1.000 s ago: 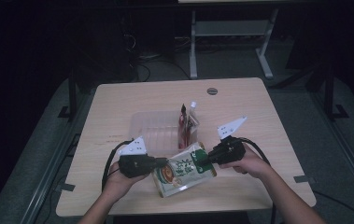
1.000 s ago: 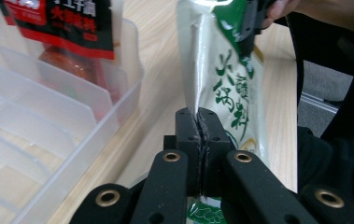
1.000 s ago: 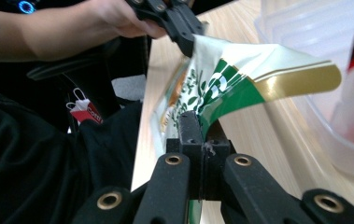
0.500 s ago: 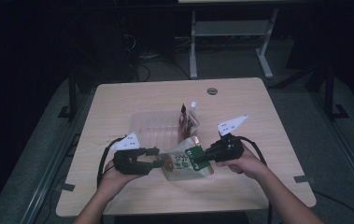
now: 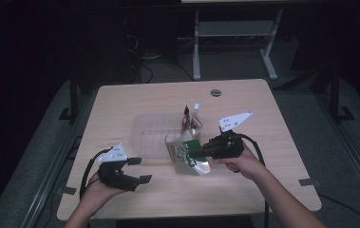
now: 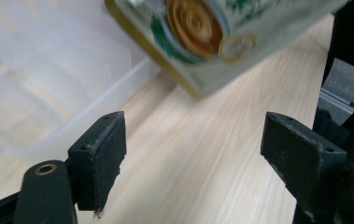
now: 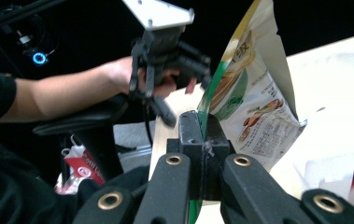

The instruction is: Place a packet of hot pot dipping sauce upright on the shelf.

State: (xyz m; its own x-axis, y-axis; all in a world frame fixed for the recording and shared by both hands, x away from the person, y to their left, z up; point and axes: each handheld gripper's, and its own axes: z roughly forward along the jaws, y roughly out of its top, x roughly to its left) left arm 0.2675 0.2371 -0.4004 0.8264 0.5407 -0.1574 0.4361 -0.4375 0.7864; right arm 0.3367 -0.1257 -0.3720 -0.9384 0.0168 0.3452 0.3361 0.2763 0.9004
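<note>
A green and white snack bag (image 5: 185, 156) hangs tilted over the table beside the clear plastic tub (image 5: 150, 134). My right gripper (image 5: 198, 152) is shut on the bag's edge; in the right gripper view the jaws pinch the bag (image 7: 251, 105) at its green rim, right gripper (image 7: 201, 128). My left gripper (image 5: 140, 170) sits near the table's front left, apart from the bag. Its jaws have just been opening and stand wide with nothing between them, left gripper (image 6: 195, 140). The bag's lower end (image 6: 198, 28) shows ahead of it.
The tub (image 6: 34, 88) holds a dark red packet and a white-capped pouch (image 5: 190, 121) at its right end. A round grommet (image 5: 215, 92) sits near the table's far edge. A chair and cables stand beyond the table.
The left gripper has let go of the bag, opened and drawn back to the left. The right gripper has lifted the bag and swung it upright toward the tub.
</note>
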